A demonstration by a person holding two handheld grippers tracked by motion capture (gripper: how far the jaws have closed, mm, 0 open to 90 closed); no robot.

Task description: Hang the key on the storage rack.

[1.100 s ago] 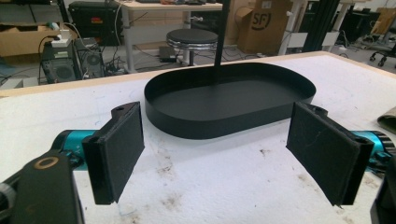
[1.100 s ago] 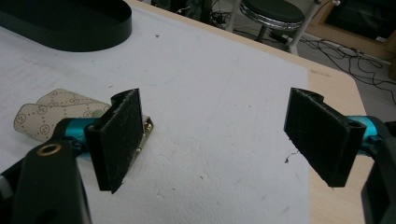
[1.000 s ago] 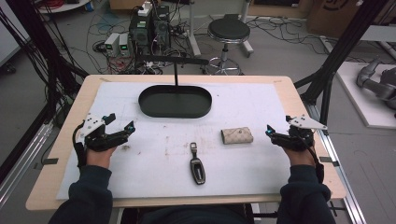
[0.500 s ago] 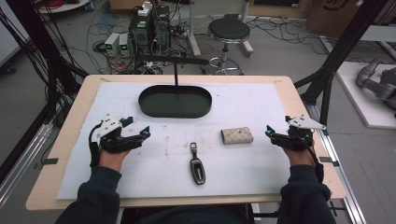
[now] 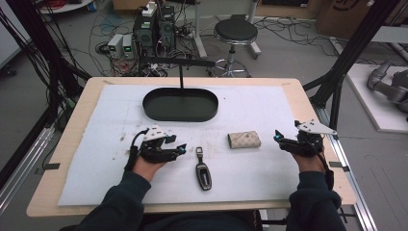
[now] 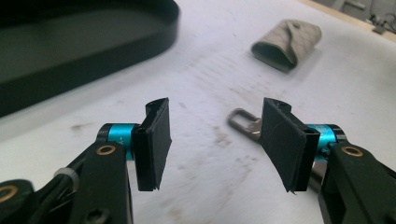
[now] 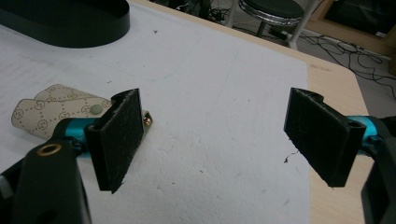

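Between the left gripper's [image 6: 212,147] pads lay only bare mat, the jaws standing apart and holding nothing. The key fob [image 5: 203,172] lay just beyond its tip, its metal loop showing past one pad (likely the thing it was lined up for). The right gripper [image 7: 219,140], jaws wide apart and empty too, waited near the table's edge, the pouch [image 5: 244,139] off to its side. The black tray [image 5: 180,105] sat farther back, perhaps meant to receive both.
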